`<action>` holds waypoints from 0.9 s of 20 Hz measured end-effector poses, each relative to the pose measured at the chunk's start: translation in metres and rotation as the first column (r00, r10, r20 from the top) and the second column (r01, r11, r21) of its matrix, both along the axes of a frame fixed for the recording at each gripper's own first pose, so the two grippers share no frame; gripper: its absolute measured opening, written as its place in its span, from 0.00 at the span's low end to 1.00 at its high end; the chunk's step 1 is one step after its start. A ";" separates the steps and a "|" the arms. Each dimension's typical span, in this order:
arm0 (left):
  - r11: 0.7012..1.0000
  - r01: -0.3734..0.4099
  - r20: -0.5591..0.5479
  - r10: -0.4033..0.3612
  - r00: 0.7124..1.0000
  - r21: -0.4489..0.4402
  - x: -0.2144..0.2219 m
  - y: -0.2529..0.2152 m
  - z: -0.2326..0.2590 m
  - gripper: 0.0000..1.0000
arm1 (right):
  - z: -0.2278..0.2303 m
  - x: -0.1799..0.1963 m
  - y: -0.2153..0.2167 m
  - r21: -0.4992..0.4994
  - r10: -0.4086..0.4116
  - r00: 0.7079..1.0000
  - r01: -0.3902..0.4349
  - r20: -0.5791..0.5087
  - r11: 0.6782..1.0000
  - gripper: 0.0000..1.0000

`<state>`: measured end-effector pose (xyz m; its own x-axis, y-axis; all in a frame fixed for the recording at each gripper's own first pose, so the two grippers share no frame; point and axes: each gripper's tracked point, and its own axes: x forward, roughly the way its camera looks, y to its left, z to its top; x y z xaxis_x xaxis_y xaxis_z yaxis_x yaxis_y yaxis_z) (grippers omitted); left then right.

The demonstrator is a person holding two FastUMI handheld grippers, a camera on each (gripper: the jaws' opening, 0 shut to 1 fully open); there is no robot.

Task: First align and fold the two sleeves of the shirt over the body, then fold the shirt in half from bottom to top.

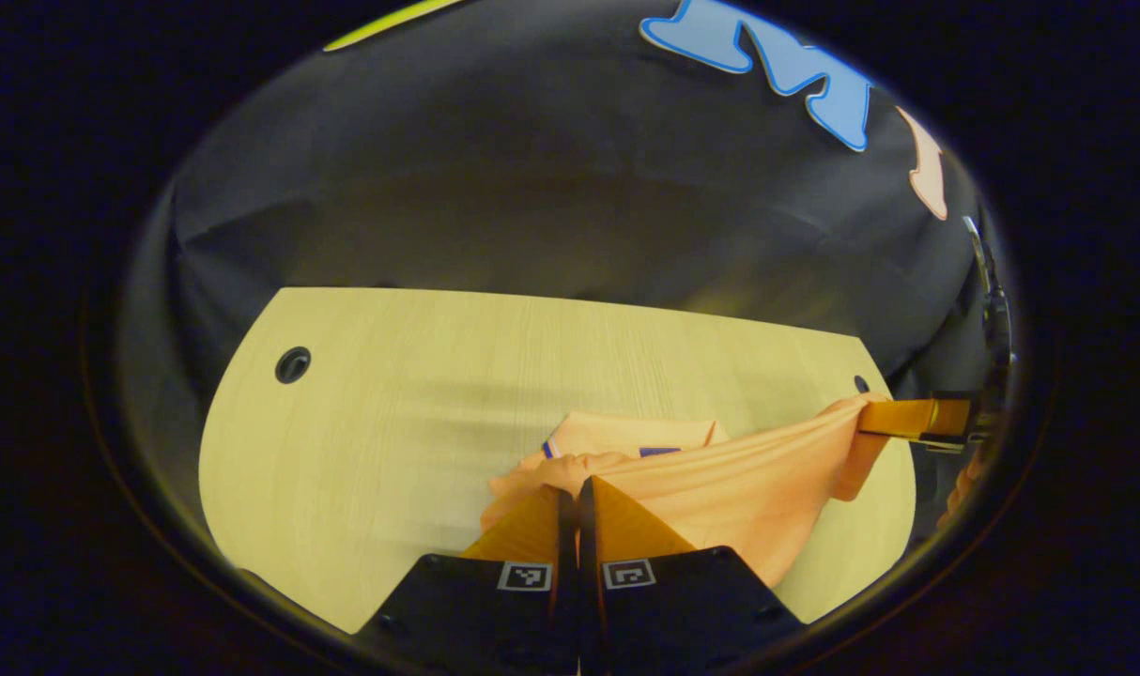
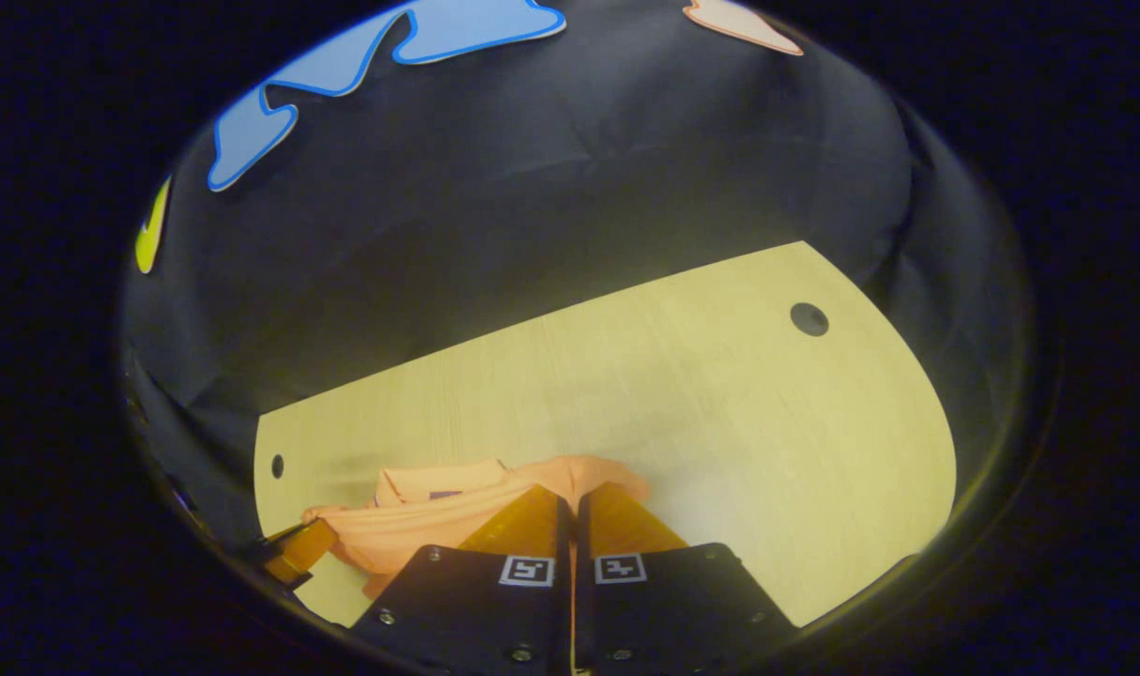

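The orange shirt point(image 1: 720, 488) hangs a little above the wooden table point(image 1: 363, 451), low and right of the middle in the left gripper view. The left gripper point(image 1: 570, 493) sits at the bottom middle of that view, and its two fingers are pressed together on a bunched bit of the shirt's edge. The right gripper point(image 1: 908, 419) shows far off at the right side, pinching another part of the same edge, so the cloth stretches in a band between the two. In the right gripper view the right gripper point(image 2: 570, 502) is at the bottom middle, fingers closed tight on the cloth, and the left gripper point(image 2: 298, 552) peeks in at the lower left. The collar point(image 1: 626, 437) lies on the table behind the lifted band. I think the two grippers hold the edge up and pull it flat so the shirt can be laid out neatly. Which edge it is I cannot tell, and I cannot see the sleeves, so the folding looks just begun
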<state>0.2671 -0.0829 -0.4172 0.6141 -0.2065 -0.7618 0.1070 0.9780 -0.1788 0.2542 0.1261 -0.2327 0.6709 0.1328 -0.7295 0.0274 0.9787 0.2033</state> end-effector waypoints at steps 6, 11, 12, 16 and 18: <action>0.996 0.057 0.037 -0.060 0.998 0.069 0.026 -0.001 -0.015 0.06 | -0.021 0.028 0.006 -0.019 0.001 1.000 -0.001 -0.007 1.000 0.01; 0.997 0.047 0.036 -0.049 0.998 0.069 0.042 -0.007 -0.035 0.05 | -0.036 0.035 0.007 -0.028 -0.003 1.000 0.002 -0.028 1.000 0.01; 0.996 0.046 0.031 -0.049 0.998 0.071 0.042 -0.006 -0.039 0.05 | -0.037 0.036 0.006 -0.034 0.000 1.000 -0.001 -0.029 0.999 0.01; 0.993 0.051 0.000 -0.051 0.999 0.104 0.039 -0.003 -0.052 0.05 | -0.040 0.036 0.009 -0.050 0.018 1.000 -0.019 -0.023 0.999 0.01; 0.993 0.061 -0.003 -0.061 0.998 0.105 0.040 -0.006 -0.053 0.06 | -0.038 0.036 0.009 -0.057 0.031 0.999 -0.031 -0.008 0.998 0.02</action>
<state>0.3067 -0.0887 -0.4700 0.6030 -0.1618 -0.7812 0.1667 0.9832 -0.0750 0.2898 0.1351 -0.2707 0.6620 0.1117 -0.7412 -0.0021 0.9891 0.1472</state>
